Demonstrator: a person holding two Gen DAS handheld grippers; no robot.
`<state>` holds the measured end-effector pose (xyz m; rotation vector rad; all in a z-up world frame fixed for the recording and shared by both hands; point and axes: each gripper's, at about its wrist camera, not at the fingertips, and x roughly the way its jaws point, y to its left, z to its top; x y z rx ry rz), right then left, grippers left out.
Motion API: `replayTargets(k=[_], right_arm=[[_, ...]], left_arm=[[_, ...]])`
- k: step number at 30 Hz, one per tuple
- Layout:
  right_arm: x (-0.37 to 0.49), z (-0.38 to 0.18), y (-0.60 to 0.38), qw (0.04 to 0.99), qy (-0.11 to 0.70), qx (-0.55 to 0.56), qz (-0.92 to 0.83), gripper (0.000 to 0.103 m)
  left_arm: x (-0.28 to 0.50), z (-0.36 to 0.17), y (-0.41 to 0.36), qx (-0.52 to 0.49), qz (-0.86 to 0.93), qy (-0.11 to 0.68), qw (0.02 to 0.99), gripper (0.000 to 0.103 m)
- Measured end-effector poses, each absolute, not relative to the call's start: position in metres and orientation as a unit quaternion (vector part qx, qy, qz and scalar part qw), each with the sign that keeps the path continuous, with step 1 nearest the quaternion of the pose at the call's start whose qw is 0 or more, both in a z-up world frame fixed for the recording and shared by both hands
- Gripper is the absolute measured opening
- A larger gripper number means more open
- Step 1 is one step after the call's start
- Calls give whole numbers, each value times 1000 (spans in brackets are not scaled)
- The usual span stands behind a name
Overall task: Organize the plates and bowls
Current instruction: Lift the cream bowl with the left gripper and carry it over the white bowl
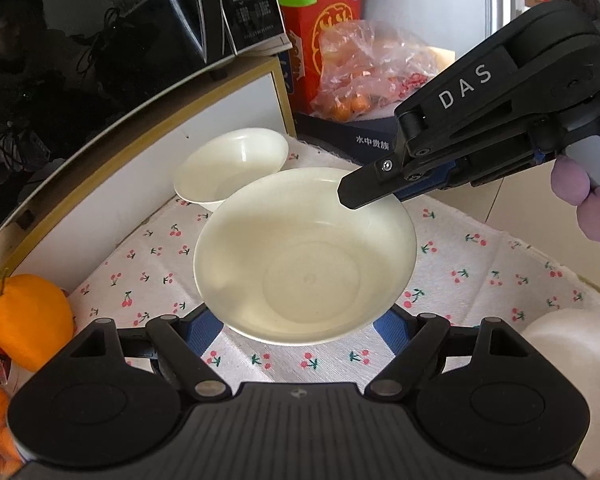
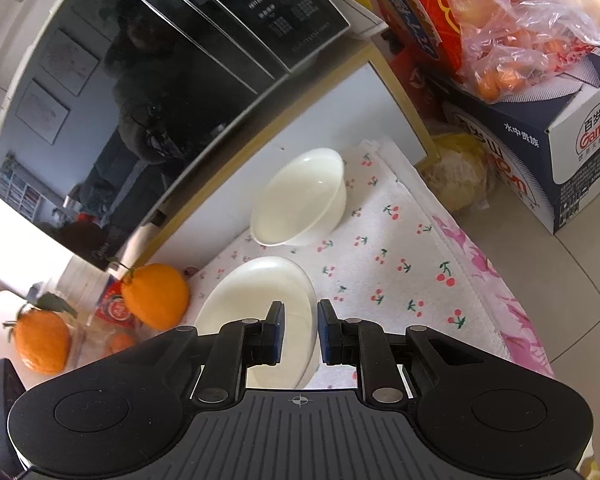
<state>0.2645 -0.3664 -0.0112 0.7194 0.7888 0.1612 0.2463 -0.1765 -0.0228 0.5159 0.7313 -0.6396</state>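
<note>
Cherry-print cloth (image 1: pixel 460 264); microwave (image 1: pixel 100 40), orange (image 1: pixel 28 320), perhaps crowding bowls (image 1: pixel 304 256).

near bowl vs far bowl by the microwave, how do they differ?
The near bowl is wider and shallower; the far bowl is smaller and deeper. The right gripper pinches the near bowl's rim; nothing grips the far bowl. The near bowl looks tilted, while the far bowl sits flat on the cherry-print cloth. Both are plain cream-white and empty.

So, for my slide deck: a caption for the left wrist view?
Right tongs clamp the rim of a cream plate above cherry-print cloth.
</note>
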Motion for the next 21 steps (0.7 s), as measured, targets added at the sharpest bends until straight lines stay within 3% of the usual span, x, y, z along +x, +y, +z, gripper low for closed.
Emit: replayTargets(k=[21], right_arm=[[202, 56, -351, 875, 365, 307, 85, 18]], left_arm=[[184, 20, -158, 207, -312, 323, 870, 77]])
